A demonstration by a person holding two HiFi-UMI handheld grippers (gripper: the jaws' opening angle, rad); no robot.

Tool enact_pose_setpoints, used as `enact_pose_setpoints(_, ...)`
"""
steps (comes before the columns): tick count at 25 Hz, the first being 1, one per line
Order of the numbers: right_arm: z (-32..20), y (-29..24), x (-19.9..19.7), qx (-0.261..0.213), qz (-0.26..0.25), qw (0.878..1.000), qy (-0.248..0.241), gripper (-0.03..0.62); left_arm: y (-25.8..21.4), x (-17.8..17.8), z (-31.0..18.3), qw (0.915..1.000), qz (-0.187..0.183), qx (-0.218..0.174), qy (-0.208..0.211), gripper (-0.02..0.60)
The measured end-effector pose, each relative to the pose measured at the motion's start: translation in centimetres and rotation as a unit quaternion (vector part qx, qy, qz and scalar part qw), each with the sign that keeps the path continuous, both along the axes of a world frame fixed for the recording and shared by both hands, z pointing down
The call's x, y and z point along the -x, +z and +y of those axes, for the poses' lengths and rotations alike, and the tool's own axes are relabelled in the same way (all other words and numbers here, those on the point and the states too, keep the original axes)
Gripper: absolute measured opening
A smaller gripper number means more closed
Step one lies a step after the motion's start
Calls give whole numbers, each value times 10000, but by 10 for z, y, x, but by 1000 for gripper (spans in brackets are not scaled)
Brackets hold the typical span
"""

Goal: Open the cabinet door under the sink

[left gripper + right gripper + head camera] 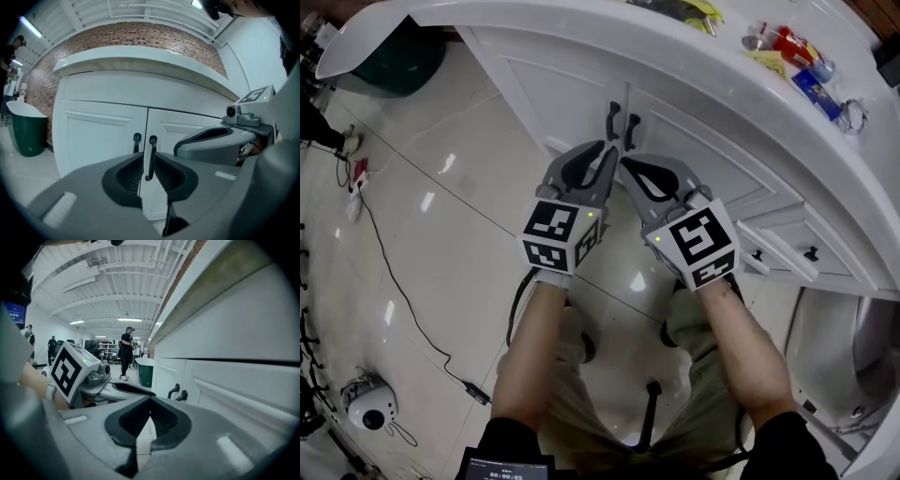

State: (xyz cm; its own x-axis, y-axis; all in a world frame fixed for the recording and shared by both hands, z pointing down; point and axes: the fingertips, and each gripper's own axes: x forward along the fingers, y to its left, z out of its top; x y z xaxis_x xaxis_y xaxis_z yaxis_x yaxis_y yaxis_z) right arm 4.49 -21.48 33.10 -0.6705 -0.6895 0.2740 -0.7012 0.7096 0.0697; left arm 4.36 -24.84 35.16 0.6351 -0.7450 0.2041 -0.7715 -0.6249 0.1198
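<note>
The left gripper [148, 162] has its ribbed black pads [129, 174] drawn narrow, with a slim, dark, rod-shaped handle [151, 151] upright between them. A sliver of white panelled cabinet door [190, 132] shows beside the rod. Just left of the fingers, across the seam, a matching handle [137, 142] sits on the neighbouring door [98, 140]. The right gripper [150, 401] has its pads pressed together and empty. It lies close beside the left gripper, its tips just short of the door. Above both, a glossy white curved countertop [675, 58] overhangs.
</note>
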Motion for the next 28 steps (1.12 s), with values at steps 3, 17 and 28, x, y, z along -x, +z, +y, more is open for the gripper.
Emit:
enact_pose_setpoints(3, -10, 4, -6, 151, -94, 9997, 144, -9, 0, 1, -10, 9999, 138, 42, -29, 91)
enact_pose_setpoints(17, -28, 14, -16, 321, -45, 9994, 150, -9, 15, 1, -43, 9996, 7, 122, -261, 98)
enact_pose_setpoints(28, -24, 11, -28, 278, -17, 9996, 1, -8, 17, -11, -56, 9990, 30, 94, -431, 90)
